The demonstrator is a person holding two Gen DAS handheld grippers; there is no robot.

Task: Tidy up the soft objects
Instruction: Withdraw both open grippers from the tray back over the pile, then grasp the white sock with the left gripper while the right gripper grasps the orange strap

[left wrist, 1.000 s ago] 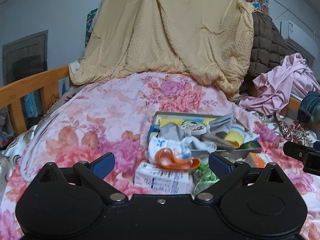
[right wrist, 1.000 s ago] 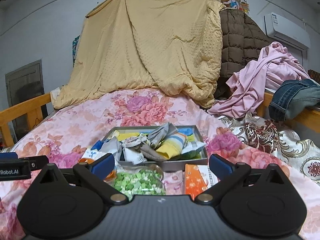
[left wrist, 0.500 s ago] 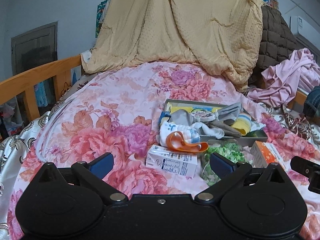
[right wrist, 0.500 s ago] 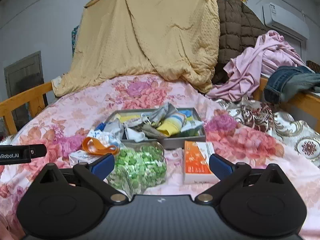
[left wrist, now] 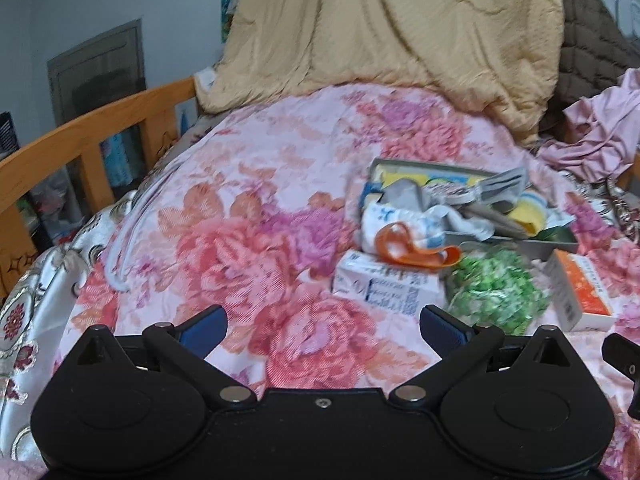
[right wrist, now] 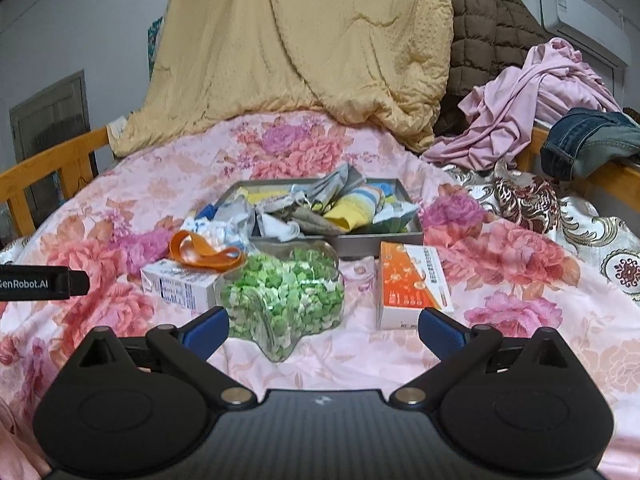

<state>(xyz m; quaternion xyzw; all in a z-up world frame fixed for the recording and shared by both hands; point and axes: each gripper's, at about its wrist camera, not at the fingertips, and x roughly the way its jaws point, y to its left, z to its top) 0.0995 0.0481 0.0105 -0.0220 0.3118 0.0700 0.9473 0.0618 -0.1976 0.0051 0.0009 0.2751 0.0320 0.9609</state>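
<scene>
Blue-padded fingers of the left gripper (left wrist: 323, 330) and right gripper (right wrist: 323, 330) stood spread wide, holding nothing, above the floral bedspread (right wrist: 516, 256). Just beyond lay a clear jar of green pieces (right wrist: 286, 296) between a white carton (right wrist: 182, 286) and an orange box (right wrist: 412, 284). Farther back, the grey tray (right wrist: 380, 240) held crumpled socks (right wrist: 348, 208).

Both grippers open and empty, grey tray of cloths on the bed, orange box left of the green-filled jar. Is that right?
Not quite. In the right wrist view the orange box lies to the right of the jar, not left. The rest holds: left gripper and right gripper are open and empty, and the grey tray of cloths sits on the bed.
</scene>
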